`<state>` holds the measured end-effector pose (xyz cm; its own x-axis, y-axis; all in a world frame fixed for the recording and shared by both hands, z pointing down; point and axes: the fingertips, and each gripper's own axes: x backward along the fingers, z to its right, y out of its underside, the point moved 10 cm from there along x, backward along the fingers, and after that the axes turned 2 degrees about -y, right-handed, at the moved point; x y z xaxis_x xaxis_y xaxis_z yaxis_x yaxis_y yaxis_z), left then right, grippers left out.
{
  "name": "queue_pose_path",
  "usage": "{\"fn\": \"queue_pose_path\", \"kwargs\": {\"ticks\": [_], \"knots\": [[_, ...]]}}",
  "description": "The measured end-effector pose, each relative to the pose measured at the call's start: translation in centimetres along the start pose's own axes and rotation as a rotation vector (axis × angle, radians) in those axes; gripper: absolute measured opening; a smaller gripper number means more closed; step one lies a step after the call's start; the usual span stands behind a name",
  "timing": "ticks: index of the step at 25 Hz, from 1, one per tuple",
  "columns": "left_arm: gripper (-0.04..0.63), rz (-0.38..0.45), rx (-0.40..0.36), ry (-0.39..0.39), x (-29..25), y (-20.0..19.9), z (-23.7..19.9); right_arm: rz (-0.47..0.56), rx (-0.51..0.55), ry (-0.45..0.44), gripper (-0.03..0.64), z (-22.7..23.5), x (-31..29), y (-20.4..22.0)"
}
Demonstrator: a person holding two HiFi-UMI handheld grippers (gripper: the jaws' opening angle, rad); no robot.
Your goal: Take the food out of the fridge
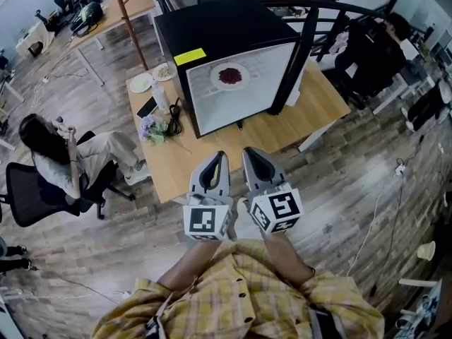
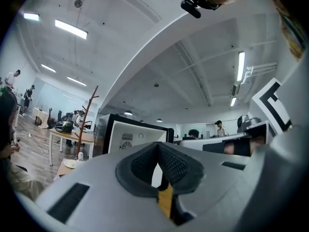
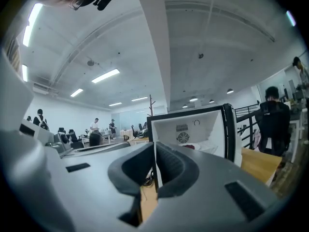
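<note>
Dark red food [image 1: 229, 75] lies on a white plate [image 1: 215, 78] inside the open fridge [image 1: 219, 27]. We judge the plate rigid, breakable and slick; grip its near rim. Left tool [image 1: 217, 157] and right tool [image 1: 251, 154] are closed and empty.

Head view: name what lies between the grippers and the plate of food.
Only bare tabletop and the white shelf inside the fridge; head view shows it.

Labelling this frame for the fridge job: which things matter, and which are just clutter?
Job:
- fridge, door open
- plate of food on its shelf
- left gripper and right gripper, jaws shut, empty

Clutter, all on the table:
- side plates
- phone
- bottle
- flowers
- cable
</note>
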<state>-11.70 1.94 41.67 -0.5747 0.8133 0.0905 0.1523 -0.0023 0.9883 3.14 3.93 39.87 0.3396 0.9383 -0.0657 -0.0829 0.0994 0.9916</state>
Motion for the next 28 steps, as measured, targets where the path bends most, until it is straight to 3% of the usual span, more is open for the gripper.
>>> {"fn": "queue_pose_path", "kwargs": {"ticks": [10,17,24,28], "knots": [[0.006,-0.011,-0.025,-0.044,-7.9,1.0,-0.6,-0.028,-0.016,-0.022,0.008,7.2,-6.6,0.2],[0.007,-0.026,-0.032,-0.107,-11.7,1.7,-2.5,-0.064,-0.147,-0.079,0.022,11.1,-11.2,1.8],[0.006,-0.03,-0.051,-0.12,-14.4,2.0,-2.5,-0.014,-0.45,-0.137,0.051,14.9,-14.5,4.3],[0.007,-0.039,-0.063,-0.137,-15.5,2.3,-3.1,-0.006,-0.624,-0.172,0.111,16.6,-16.4,5.8]]}}
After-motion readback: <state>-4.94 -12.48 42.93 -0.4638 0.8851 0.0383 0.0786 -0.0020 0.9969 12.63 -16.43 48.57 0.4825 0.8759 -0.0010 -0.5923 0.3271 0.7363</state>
